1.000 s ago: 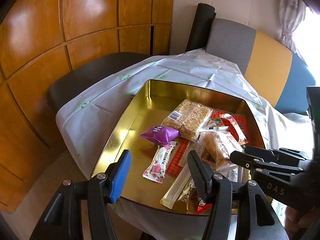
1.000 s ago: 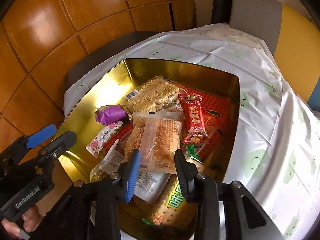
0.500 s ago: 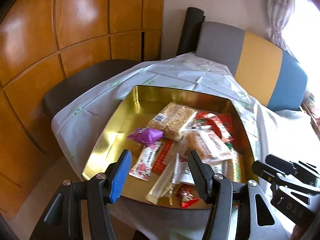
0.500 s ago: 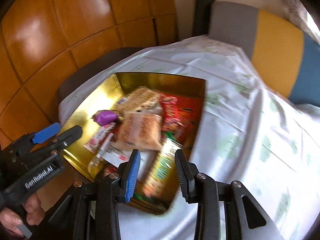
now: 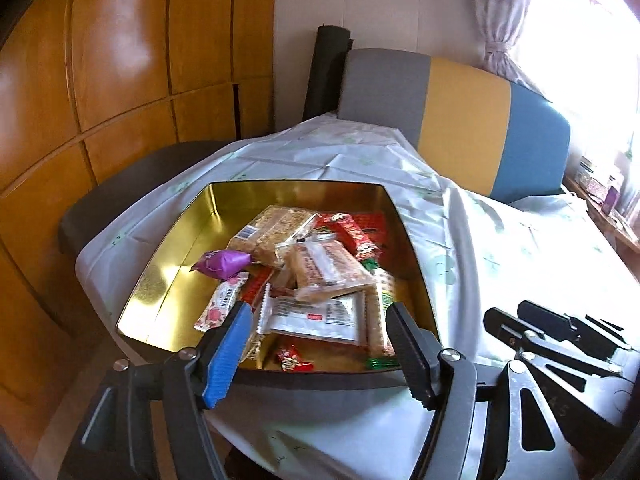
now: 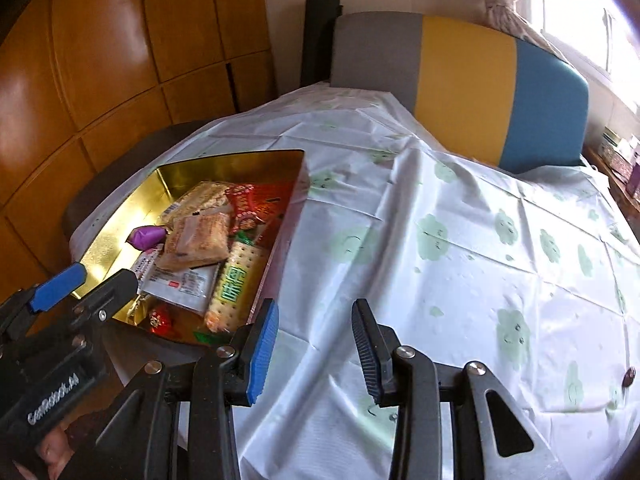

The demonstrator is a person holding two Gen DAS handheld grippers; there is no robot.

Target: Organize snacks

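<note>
A gold tin tray (image 5: 172, 264) stands on the left end of the table and holds several snacks. Among them are a purple packet (image 5: 224, 262), an oat bar (image 5: 272, 232), a red packet (image 5: 352, 232), a bread packet (image 5: 328, 268), a white packet (image 5: 316, 314) and a green cracker pack (image 6: 236, 280). My left gripper (image 5: 319, 308) hovers before the tray's near rim; its jaws are opening and nothing is between them. My right gripper (image 6: 315, 308) is open and empty over bare cloth to the right of the tray. Each gripper also shows in the other's view: the left gripper (image 6: 80, 284), the right gripper (image 5: 560, 332).
A white cloth with green flower prints (image 6: 460, 260) covers the table. A grey, yellow and blue seat back (image 5: 460, 128) stands behind it, a dark grey chair (image 5: 132, 184) at its left. Wood panels line the left wall. A small brown disc (image 6: 629, 378) lies far right.
Both grippers have drawn back from the tray. The right one swung rightward, from above the snacks to over bare cloth. The left jaws stand wider than before.
</note>
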